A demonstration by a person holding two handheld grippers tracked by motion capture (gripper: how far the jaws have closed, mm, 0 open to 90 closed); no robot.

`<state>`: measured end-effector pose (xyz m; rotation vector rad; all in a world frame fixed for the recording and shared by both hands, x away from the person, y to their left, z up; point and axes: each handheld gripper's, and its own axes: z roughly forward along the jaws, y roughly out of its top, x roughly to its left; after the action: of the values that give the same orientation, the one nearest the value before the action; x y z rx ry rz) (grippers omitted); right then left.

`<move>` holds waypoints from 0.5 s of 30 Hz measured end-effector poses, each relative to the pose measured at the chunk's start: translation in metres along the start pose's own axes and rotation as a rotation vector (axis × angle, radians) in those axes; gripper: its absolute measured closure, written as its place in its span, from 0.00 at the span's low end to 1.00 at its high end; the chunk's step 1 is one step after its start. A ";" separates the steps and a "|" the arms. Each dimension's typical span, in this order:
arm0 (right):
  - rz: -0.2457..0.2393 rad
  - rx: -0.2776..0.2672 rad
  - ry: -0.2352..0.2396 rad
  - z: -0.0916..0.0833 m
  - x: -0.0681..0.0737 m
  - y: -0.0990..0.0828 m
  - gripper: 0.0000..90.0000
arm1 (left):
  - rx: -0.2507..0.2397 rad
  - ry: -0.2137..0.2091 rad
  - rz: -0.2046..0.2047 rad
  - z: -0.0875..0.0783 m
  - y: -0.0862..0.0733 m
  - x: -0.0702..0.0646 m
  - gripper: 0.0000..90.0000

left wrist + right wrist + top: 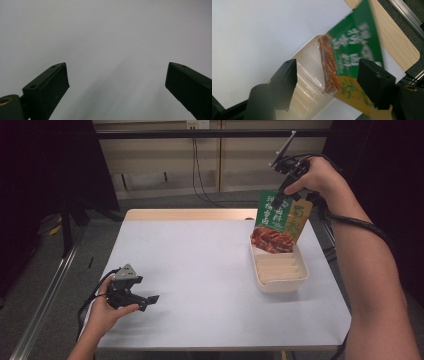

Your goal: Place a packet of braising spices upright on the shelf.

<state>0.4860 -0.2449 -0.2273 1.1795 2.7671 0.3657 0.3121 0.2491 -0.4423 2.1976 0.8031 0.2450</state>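
A green and yellow snack packet [276,222] with a picture of red meat stands tilted in the far end of a white ribbed tray [280,282] at the table's right. My right gripper [286,196] hangs just over the packet's top edge. In the right gripper view its jaws stand wide apart around the blurred packet [352,50], with the tray [307,50] below, and the pads do not press on the packet. My left gripper [152,299] rests low at the front left, open and with nothing between its jaws [117,67].
The white table top [200,260] has a wooden strip along its far edge. A metal rail [45,290] runs along the floor at the left. Dark curtains stand on both sides and cables hang on the back wall.
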 end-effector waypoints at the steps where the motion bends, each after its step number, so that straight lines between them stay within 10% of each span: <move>1: 0.009 -0.004 -0.002 0.000 0.002 0.001 0.34 | -0.001 -0.002 -0.001 0.000 0.000 0.000 0.05; 15: 0.000 -0.008 0.029 0.009 0.022 0.002 0.29 | -0.002 -0.005 0.005 -0.003 0.000 0.000 0.05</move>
<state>0.4742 -0.2256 -0.2360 1.1811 2.7875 0.3972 0.3107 0.2506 -0.4398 2.1979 0.7951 0.2429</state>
